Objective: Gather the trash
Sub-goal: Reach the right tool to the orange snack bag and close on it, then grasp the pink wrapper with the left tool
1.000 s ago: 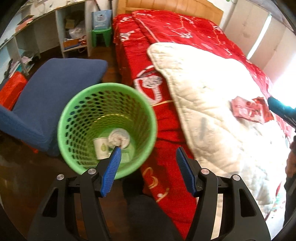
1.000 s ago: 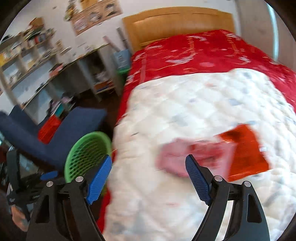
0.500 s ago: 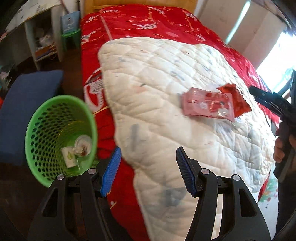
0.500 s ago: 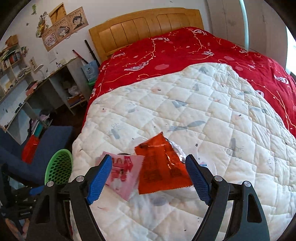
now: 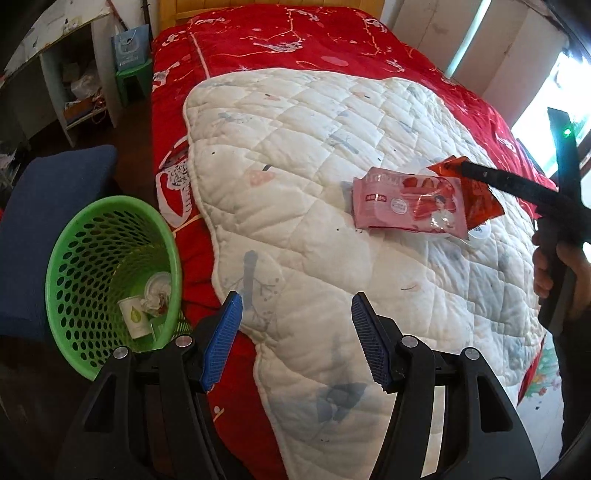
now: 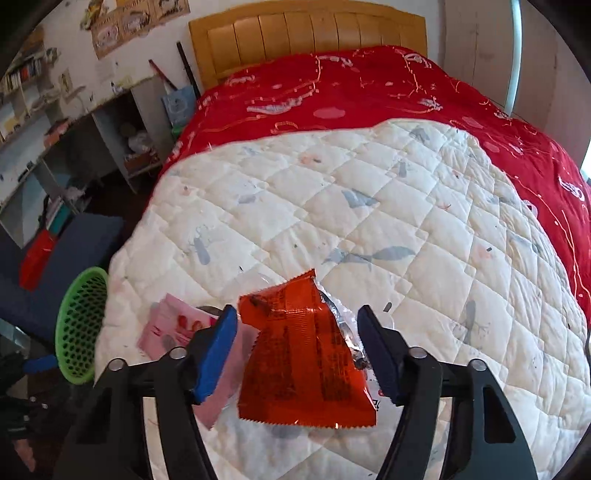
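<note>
The right gripper (image 6: pixel 297 334) points down at the bed with its jaws closing around the orange-red wrapper (image 6: pixel 299 354), which lies between the two blue pads; the pads stand at either edge of it, the left one about touching its upper corner, and a firm pinch cannot be told from this view; crinkled silver foil shows at the wrapper's edge beside the right pad; just outside the left pad, partly under it, lies the pink wipes packet (image 6: pixel 173 328); beyond the fingertips stretches the white quilt (image 6: pixel 369 206), and farther still the red bedspread (image 6: pixel 369 96) and the wooden headboard (image 6: pixel 306 33); off to the left of the fingers, past the bed's edge, the rim of the green basket (image 6: pixel 79 325) shows beside a blue chair (image 6: pixel 74 236).

The left gripper (image 5: pixel 297 325) hovers with its pads set moderately wide and nothing between them, only quilt below; to the left of its left finger, down on the dark floor, stands the green basket, holding a paper cup (image 5: pixel 135 317) and a crumpled lid; ahead and to the right of the fingers the pink packet and the orange wrapper rest together on the quilt, with the other gripper's dark finger reaching onto the wrapper and a hand (image 5: pixel 554 273) gripping its handle at the right edge.
</note>
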`<control>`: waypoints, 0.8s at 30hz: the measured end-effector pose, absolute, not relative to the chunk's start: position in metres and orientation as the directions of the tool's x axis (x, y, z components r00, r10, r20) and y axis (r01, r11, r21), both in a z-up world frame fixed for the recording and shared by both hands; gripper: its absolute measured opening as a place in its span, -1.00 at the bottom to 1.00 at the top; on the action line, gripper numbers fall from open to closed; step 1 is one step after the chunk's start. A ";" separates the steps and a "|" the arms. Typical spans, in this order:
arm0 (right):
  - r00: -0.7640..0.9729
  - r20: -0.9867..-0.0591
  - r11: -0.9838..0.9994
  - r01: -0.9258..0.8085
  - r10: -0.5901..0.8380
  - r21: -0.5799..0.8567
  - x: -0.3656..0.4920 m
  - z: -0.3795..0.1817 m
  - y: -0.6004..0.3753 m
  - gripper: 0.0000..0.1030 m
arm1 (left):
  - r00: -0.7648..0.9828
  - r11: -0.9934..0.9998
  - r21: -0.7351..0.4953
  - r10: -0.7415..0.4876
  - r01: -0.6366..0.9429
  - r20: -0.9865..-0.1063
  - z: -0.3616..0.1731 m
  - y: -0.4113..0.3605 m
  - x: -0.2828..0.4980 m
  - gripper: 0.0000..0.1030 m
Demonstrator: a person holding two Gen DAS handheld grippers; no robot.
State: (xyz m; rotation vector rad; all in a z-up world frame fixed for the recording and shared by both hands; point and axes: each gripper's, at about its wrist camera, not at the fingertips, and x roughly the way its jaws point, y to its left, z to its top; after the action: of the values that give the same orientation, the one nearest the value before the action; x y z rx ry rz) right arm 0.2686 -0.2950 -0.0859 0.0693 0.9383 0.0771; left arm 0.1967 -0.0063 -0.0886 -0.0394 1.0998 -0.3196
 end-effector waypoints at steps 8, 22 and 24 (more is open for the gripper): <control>0.593 -0.800 0.996 -0.058 0.091 0.069 0.245 -0.090 -0.287 -0.20 | 0.402 0.949 -0.201 -0.288 0.244 -0.869 -0.091 -0.016 0.197 0.19; 0.590 -0.792 0.987 -0.080 0.157 0.136 0.174 -0.091 -0.295 -0.24 | 0.344 0.920 -0.287 -0.369 0.268 -0.863 -0.087 -0.065 0.206 0.23; 0.590 -0.792 0.987 -0.077 0.161 0.143 0.165 -0.093 -0.298 -0.24 | 0.341 0.923 -0.286 -0.364 0.258 -0.867 -0.087 -0.072 0.210 0.27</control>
State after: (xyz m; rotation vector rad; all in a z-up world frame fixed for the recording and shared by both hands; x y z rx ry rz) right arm 0.1655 -0.2981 -0.0927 0.0971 0.9304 0.1387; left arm 0.2097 -0.0717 -0.0875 -0.1042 1.1543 -0.4061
